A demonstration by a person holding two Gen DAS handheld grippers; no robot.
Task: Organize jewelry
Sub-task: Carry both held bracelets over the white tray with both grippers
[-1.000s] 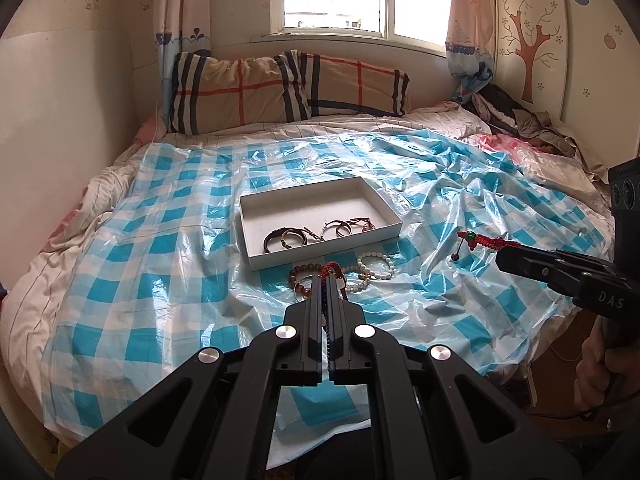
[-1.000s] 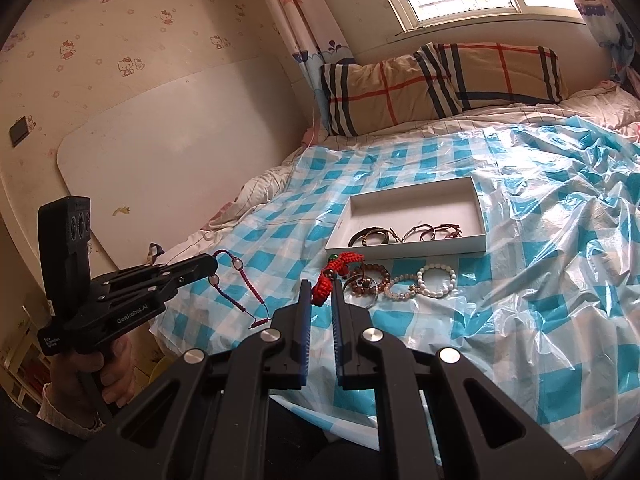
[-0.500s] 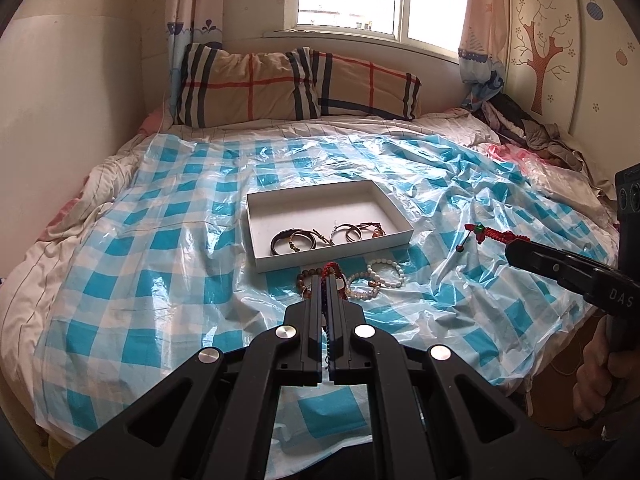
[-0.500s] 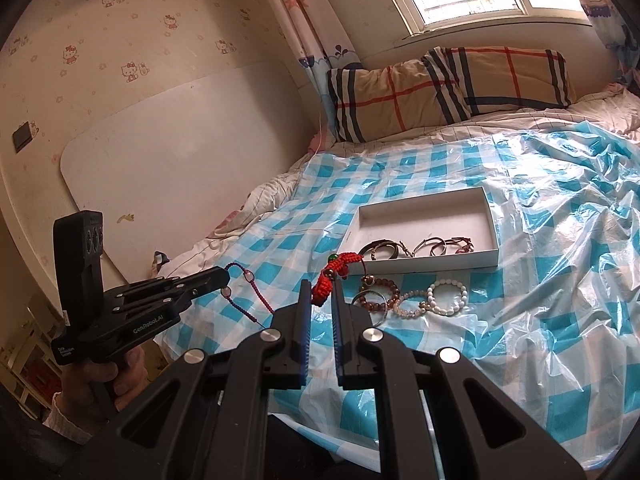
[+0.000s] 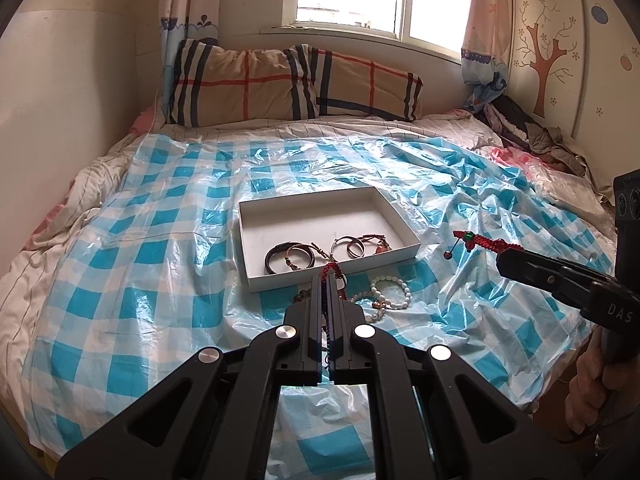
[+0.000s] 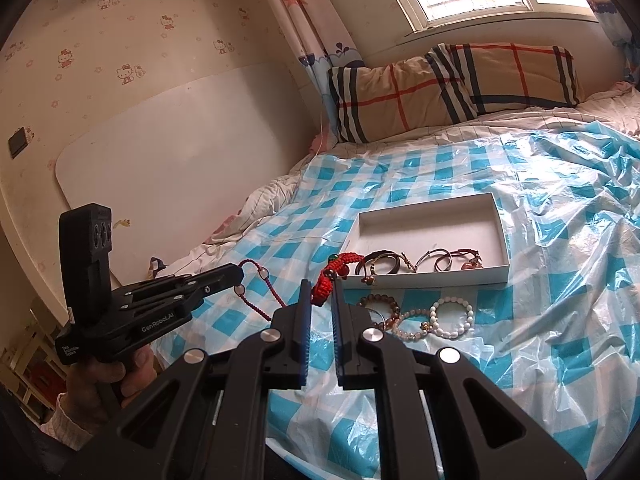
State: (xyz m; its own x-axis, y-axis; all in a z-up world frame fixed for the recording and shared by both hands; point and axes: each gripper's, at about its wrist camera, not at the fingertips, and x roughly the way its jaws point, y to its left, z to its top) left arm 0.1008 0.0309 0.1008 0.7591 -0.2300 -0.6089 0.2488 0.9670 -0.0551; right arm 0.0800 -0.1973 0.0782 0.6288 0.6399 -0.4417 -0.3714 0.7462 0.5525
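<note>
both the left gripper [image 5: 325,280] and the right gripper [image 6: 320,292] pinch the red cord bracelet [image 6: 334,270], seemingly taut, above the bed's [image 5: 120,248] near edge, just before the white tray [image 5: 320,216].

Red braided cord bracelet [image 6: 329,280] held in the air, stretched between both grippers, near white open box [image 5: 260,276] holding dark bangles [image 5: 290,258]; beaded bracelets [image 5: 390,294] lying just before box on checked sheet.

One white box [image 5: 400,229], two pillows [image 5: 244,84], three beaded bracelets [image 6: 452,316] outside.
</note>
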